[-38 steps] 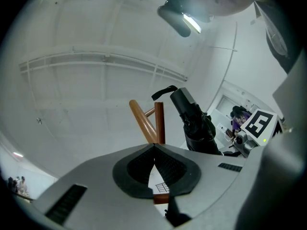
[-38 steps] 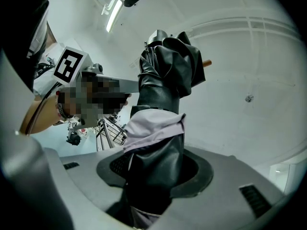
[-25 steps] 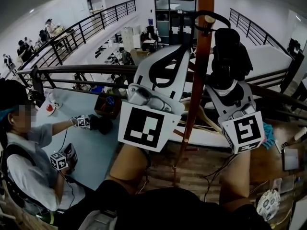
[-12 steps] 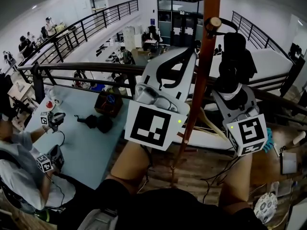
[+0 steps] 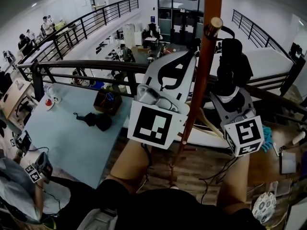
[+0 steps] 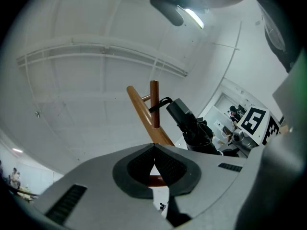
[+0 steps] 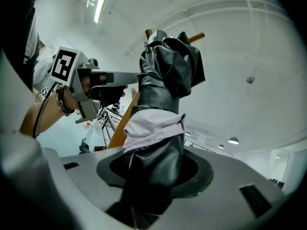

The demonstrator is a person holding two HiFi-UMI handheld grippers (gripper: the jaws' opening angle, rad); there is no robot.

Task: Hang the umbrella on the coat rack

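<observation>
The brown coat rack pole (image 5: 200,71) rises through the middle of the head view, with a peg (image 5: 213,24) near its top. My right gripper (image 5: 229,84) is shut on the folded black umbrella (image 5: 233,61), just right of the pole. The umbrella's strap (image 5: 226,30) loops at the peg. In the right gripper view the umbrella (image 7: 163,95) fills the jaws of that gripper (image 7: 156,162). My left gripper (image 5: 191,55) is shut and holds nothing, its tips close to the pole's left side. From the left gripper (image 6: 154,150) the pole (image 6: 154,110), strap (image 6: 161,103) and umbrella (image 6: 192,126) show ahead.
A dark railing (image 5: 96,66) runs behind the rack, with a lower floor beyond it. A light blue table (image 5: 72,138) at the left carries a black object (image 5: 96,121) and a box (image 5: 108,102). A seated person (image 5: 19,195) is at the bottom left.
My right gripper has sunk a little with the umbrella, relative to the peg. The person at the table has slid from the left edge to the bottom left corner.
</observation>
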